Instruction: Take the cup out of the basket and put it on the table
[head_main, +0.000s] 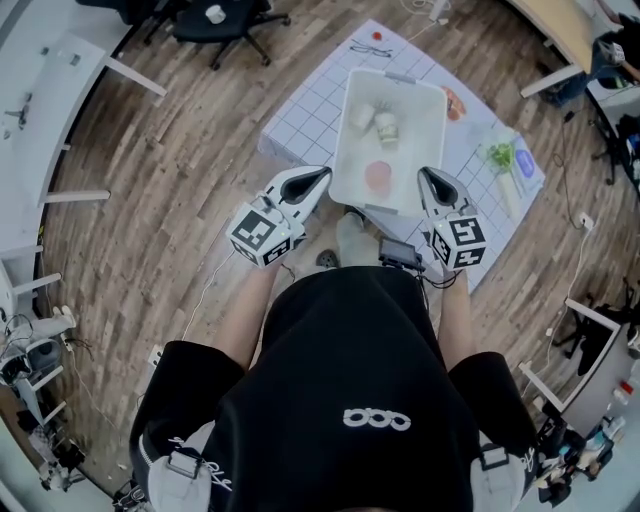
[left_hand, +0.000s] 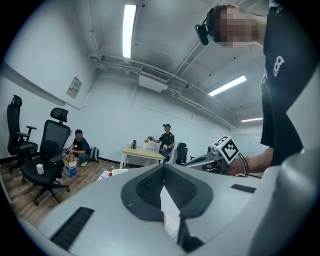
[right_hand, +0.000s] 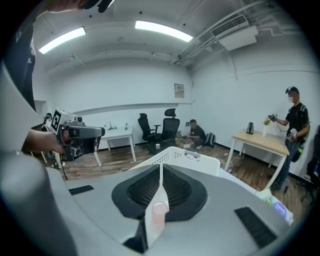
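Note:
A white basket (head_main: 432, 120) stands on a table covered with a gridded cloth (head_main: 312, 112). Inside it are a pink cup (head_main: 378, 176) near the front and two pale cups (head_main: 387, 128) further back. My left gripper (head_main: 322, 176) hangs just off the basket's front left corner, its jaws shut and holding nothing. My right gripper (head_main: 423, 176) is at the front right corner, also shut and holding nothing. In the right gripper view the basket (right_hand: 190, 159) lies just beyond the closed tips (right_hand: 161, 167), and the pink cup (right_hand: 159, 210) shows through the slit below them.
Green vegetables (head_main: 500, 155), a blue item (head_main: 524, 163) and a red item (head_main: 452, 100) lie on the cloth right of the basket. A black office chair (head_main: 225, 20) stands on the wooden floor behind. People (left_hand: 166, 137) are at the far desks.

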